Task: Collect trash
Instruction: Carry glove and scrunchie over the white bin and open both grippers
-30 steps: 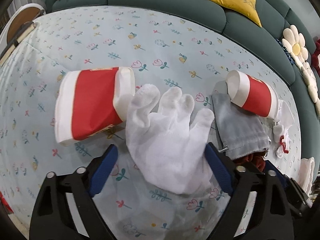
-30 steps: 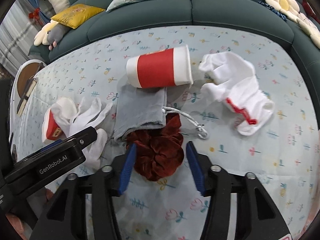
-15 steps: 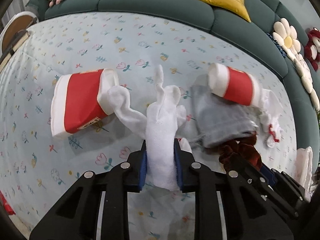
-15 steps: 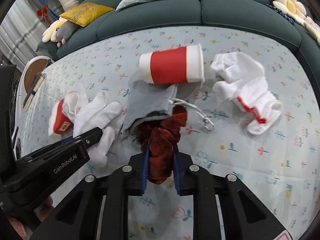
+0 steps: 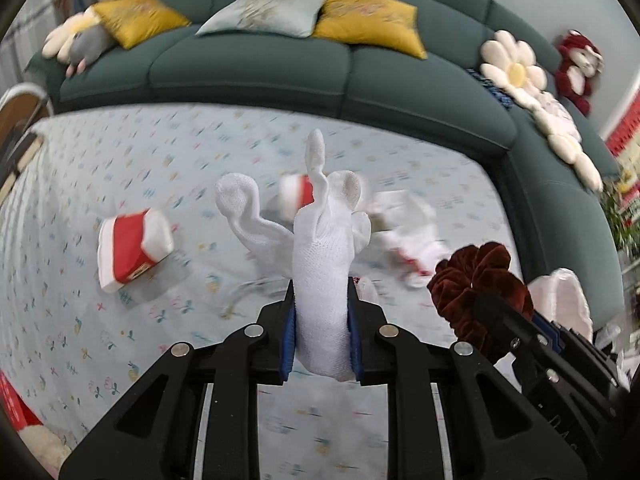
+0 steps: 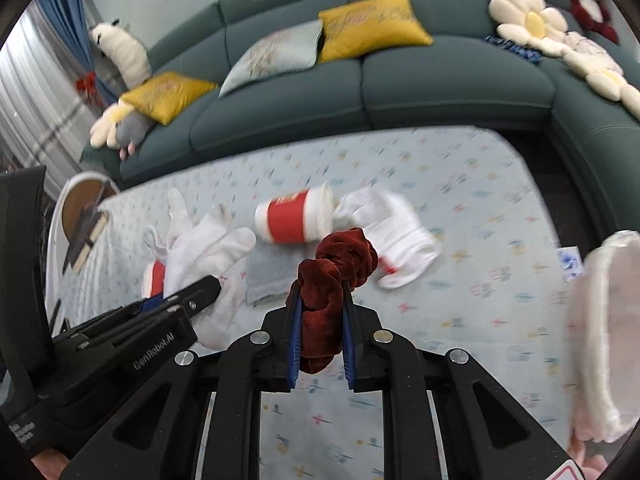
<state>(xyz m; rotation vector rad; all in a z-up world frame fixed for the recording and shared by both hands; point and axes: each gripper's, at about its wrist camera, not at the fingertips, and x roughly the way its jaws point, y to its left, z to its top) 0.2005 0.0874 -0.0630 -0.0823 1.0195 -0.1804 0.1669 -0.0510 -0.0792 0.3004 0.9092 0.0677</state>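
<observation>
My left gripper [image 5: 320,300] is shut on a white glove [image 5: 320,264] and holds it up off the flowered table [image 5: 160,160]. My right gripper [image 6: 320,292] is shut on a dark red scrunchie [image 6: 332,264], also lifted; the scrunchie shows in the left wrist view [image 5: 476,280] too. A red and white paper cup [image 5: 132,246] lies on its side at the left. A second cup [image 6: 296,220] lies mid-table beside white socks [image 6: 400,236] and a grey cloth [image 6: 268,276].
A dark green sofa [image 6: 440,80] with yellow and pale cushions wraps the table's far and right sides. A fluffy white and pink thing [image 6: 604,340] is at the right edge. A round stand with books [image 6: 84,208] is at the far left.
Both grippers closed, the left on the glove and the right on the scrunchie, then lifted them off the table. The cups, socks and grey cloth stayed down.
</observation>
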